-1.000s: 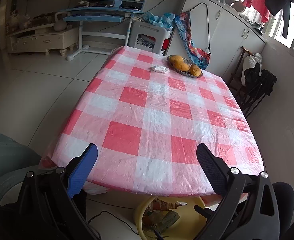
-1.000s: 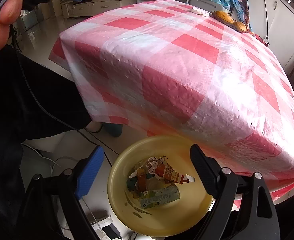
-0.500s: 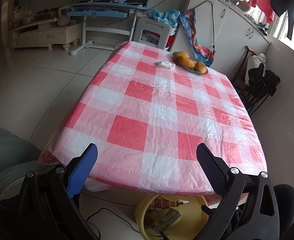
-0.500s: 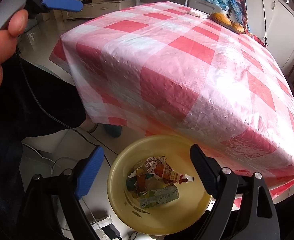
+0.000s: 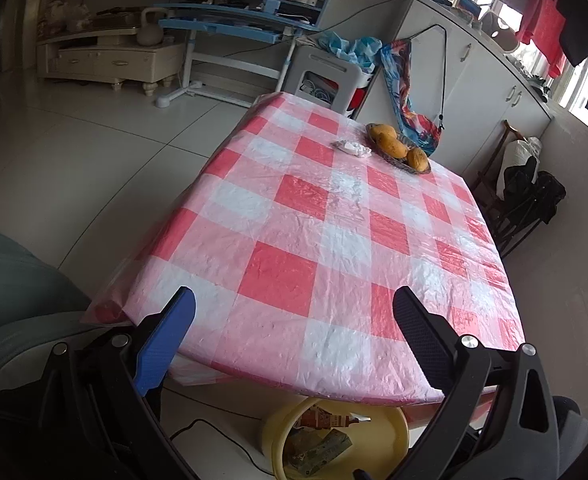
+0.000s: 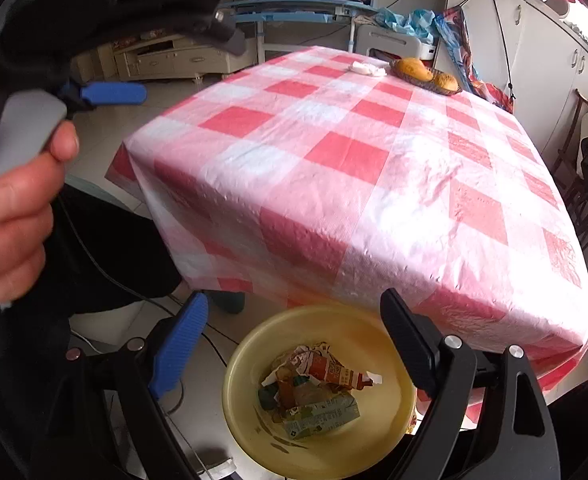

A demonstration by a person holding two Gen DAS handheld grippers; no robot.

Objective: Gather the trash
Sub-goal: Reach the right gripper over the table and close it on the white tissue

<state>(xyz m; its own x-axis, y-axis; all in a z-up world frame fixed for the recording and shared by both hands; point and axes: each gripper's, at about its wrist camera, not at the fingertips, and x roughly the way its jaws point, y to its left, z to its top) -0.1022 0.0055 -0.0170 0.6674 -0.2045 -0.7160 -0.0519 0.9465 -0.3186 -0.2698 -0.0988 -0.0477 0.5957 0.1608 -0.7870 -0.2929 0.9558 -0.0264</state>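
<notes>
- My left gripper [image 5: 290, 320] has its fingers wide apart with nothing between them; only the table's near end shows in the gap.
- My right gripper [image 6: 294, 320] is also spread wide and empty, and the basin [image 6: 250, 364] sits below and between its fingers.
- The trash [image 6: 314, 392], torn wrappers and a flattened carton, lies in the bottom of the basin, apart from both right fingers.
- The basin stands on the floor, partly tucked under the table's near edge; its far rim runs beneath the hanging cloth [image 6: 334, 184].
- From the left view the basin [image 5: 278, 428] peeks out under the table edge, between and below my fingers.
- The table's near corner juts toward the right gripper, just beyond the blue finger [image 6: 178, 344]; the cloth drapes over that corner.
- The near tabletop ahead of the left fingers is bare cloth.
- At the far end, well beyond both fingers, sit a tray of fruit [image 5: 398, 146] and a white wad [image 5: 352, 147] just beside it.
- Left of the table lies a wide stretch of floor [image 5: 94, 160]; right of it the gap narrows toward a dark chair [image 5: 530, 200].
- A hand [image 6: 14, 216] holding the left gripper's handle fills the space up and left of my right blue finger.
- A cable [image 5: 214, 432] trails on the floor beside the basin.
</notes>
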